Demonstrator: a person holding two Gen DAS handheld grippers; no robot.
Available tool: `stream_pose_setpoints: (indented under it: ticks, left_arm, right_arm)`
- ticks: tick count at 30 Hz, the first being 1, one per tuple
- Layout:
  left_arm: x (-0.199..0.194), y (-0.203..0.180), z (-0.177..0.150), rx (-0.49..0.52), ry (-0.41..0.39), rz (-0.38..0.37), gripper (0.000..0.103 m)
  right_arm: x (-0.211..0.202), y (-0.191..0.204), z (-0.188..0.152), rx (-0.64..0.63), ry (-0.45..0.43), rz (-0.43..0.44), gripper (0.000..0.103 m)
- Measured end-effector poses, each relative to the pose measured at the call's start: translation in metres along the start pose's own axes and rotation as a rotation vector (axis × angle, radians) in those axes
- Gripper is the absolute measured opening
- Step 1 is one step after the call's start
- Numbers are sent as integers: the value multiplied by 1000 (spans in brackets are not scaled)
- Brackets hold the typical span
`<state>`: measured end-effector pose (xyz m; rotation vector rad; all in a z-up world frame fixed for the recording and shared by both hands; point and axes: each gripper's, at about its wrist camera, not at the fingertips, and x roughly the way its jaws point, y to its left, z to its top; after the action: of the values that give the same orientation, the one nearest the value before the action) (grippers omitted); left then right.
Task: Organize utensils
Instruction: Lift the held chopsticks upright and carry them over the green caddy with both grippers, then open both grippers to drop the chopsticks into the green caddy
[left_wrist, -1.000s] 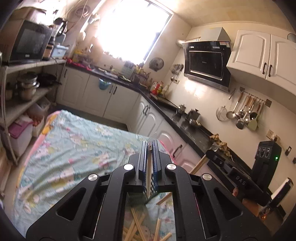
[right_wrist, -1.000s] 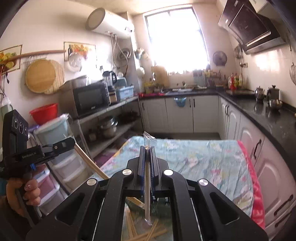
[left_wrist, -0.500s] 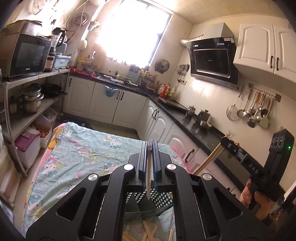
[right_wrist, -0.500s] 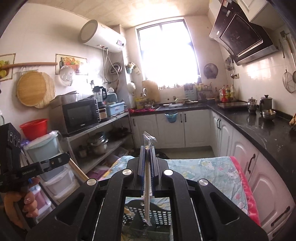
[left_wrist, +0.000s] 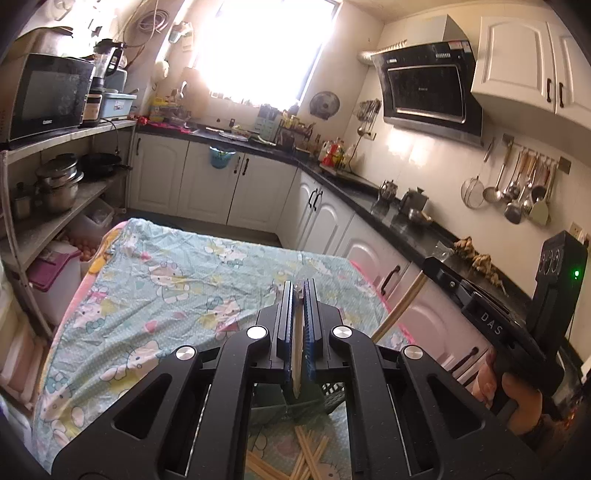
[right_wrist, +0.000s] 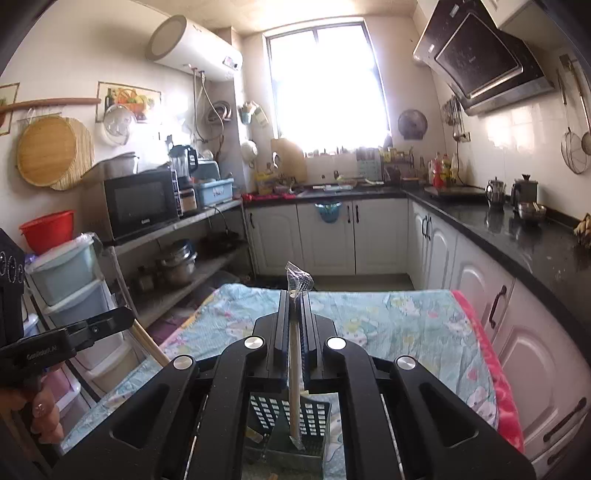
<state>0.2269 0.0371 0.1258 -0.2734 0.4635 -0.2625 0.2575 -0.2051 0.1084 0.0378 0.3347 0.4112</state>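
Both grippers lifted off the loose pile in the last second: left gripper (left_wrist: 299, 325) and right gripper (right_wrist: 295, 328) each clamp one wrapped chopstick (right_wrist: 294, 373), now hanging over the black basket (right_wrist: 288, 413), ready to drop.

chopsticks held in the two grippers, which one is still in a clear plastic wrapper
The wrapped wooden chopstick in the right gripper; the left gripper clamps a bare wooden chopstick.

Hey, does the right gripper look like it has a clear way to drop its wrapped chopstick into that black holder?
Probably yes. The right gripper is shut on the wrapped chopstick, whose lower end hangs just over the open top of the black holder. Nothing visible sits between them.
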Motion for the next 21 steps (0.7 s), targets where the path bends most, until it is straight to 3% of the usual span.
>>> stream_pose_setpoints:
  ticks: [10,12,14,17,19,21]
  left_arm:
    - [23,1,-20,13,55,12,3]
    - [26,1,-24,15,62,13,3]
    - [28,1,-26,17,64,14,3]
    - [28,2,-27,21,64,21,10]
    - [26,3,-27,16,59,24,22]
    - [22,5,-26,8,49,23,25]
  right_arm:
    - [20,1,-23,19,61,-1,6]
    - [22,0,-25,22,69,-2,13]
    - [21,-1,-28,31,65,-9,34]
    - [19,-2,-29,31,66,-14,37]
    - [17,-3,-30,37,62,-16,42]
    - [15,-4,-31,43,62,-16,46]
